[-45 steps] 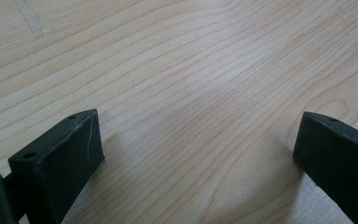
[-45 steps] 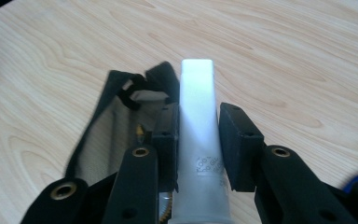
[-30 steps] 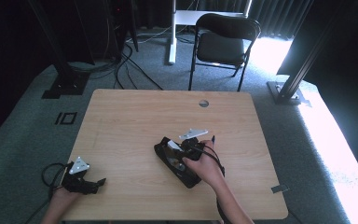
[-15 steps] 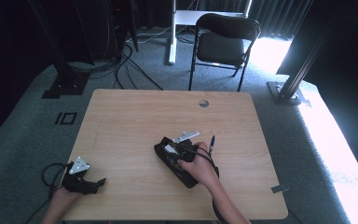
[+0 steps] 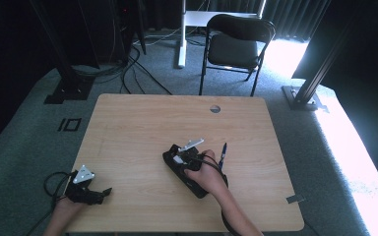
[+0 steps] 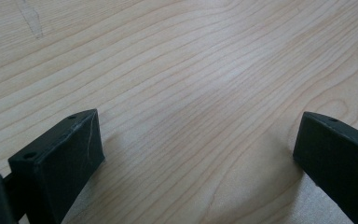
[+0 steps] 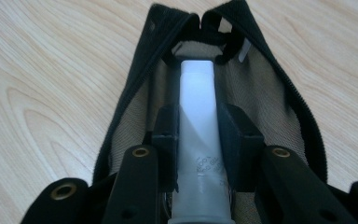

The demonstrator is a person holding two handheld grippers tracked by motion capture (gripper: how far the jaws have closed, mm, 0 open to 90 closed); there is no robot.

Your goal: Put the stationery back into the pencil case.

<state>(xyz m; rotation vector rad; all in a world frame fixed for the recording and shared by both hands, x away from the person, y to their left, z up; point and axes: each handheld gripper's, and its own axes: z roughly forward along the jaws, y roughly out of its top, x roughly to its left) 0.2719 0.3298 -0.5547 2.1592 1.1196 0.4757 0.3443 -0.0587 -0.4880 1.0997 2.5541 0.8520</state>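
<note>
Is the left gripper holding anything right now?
No, the left gripper has its jaws wide apart over bare table.

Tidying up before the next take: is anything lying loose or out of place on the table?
A blue pen lies loose on the table, just right of the open black pouch, while the right gripper holds a white tube inside it.

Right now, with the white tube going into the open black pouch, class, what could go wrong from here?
1. The right gripper has its jaws shut on the white tube inside the black pouch. Nothing steadies the pouch, so it may slide.
2. The left gripper rests open near the table edge, too far off to help.
3. The blue pen lies loose beside the right hand and could be knocked.
</note>
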